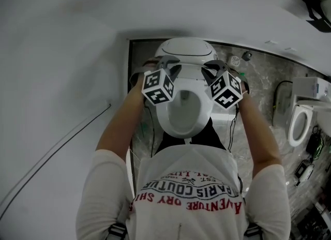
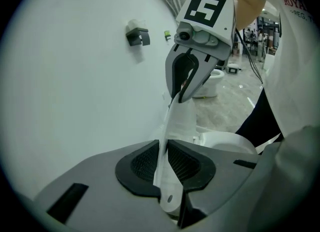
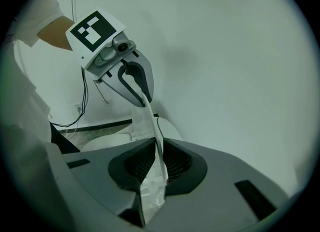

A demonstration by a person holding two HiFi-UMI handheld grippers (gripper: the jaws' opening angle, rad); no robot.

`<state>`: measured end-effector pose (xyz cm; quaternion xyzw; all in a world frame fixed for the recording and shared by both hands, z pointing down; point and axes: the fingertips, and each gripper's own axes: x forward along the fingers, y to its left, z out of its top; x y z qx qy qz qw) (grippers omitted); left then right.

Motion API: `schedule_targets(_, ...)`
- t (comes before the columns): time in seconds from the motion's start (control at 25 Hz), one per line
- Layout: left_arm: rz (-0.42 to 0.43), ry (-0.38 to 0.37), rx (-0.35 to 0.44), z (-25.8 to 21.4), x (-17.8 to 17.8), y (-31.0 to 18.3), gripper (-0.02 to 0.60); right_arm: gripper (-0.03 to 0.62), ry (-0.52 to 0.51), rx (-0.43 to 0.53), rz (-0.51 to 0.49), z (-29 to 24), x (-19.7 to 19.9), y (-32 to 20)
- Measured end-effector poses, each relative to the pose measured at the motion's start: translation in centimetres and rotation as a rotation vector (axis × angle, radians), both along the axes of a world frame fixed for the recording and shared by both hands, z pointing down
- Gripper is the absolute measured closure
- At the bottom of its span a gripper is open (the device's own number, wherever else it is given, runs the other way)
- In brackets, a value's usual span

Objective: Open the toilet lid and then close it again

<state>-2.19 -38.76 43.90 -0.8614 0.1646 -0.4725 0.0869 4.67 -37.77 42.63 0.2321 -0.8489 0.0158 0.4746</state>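
Wall (image 2: 75, 101) backs lid (image 2: 182, 121); only gripper views show both tongs (image 2: 164, 168) (image 3: 159, 163) pinching.

The white wall (image 1: 62, 78) crowds the toilet (image 1: 181, 122) on its left, so the left gripper (image 1: 167, 64) has only a narrow strip of room there. The right gripper (image 1: 214, 67) has open marble floor (image 1: 258, 86) beside it (a second toilet (image 1: 299, 124) stands well apart). The raised lid (image 2: 181, 118), clamped at either edge by the jaws, bars the way back.
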Motion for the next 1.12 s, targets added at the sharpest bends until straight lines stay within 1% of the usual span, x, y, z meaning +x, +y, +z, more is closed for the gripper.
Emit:
schedule_targets(0.16, 0.065, -0.004, 0.005, -0.2, -0.2, 2.5, 0.531, 0.548, 0.002, 0.001, -0.026, -0.2, -0.4, 2.5)
schedule_targets(0.24, 0.088, 0.003, 0.013, -0.2, -0.2, 3.6, 0.534, 0.551, 0.029, 0.024, -0.036, -0.3, -0.3, 3.6)
schedule_targets(0.4, 0.105, 0.026, 0.012, -0.1, -0.3, 5.5, 0.538, 0.551, 0.079, 0.076, -0.035, 0.0, -0.5, 5.5)
schedule_targets(0.56, 0.162, 0.012, 0.046, 0.2, -0.4, 8.1, 0.546, 0.552, 0.115, 0.098, -0.024, 0.4, -0.7, 8.1)
schedule_targets(0.68, 0.195, 0.007, 0.051, 0.6, -0.7, 10.3, 0.551, 0.553, 0.157, 0.116, -0.039, 0.8, -0.9, 10.2)
schedule_targets(0.8, 0.196, 0.009, 0.065, 0.9, -0.8, 12.2, 0.551, 0.557, 0.214, 0.152, -0.062, 1.3, -1.0, 12.1)
schedule_targets(0.92, 0.189, 0.022, 0.062, 1.1, -0.8, 13.8, 0.551, 0.557, 0.223, 0.194, -0.051, 1.6, -0.9, 13.8)
schedule_targets(1.0, 0.2, 0.014, 0.069, 1.1, -0.6, 14.8, 0.549, 0.557, 0.227, 0.218, -0.048, 1.7, -0.7, 14.8)
schedule_targets(1.12, 0.196, 0.012, 0.08, 1.6, -0.8, 16.5, 0.546, 0.557, 0.243, 0.244, -0.069, 2.2, -0.9, 16.5)
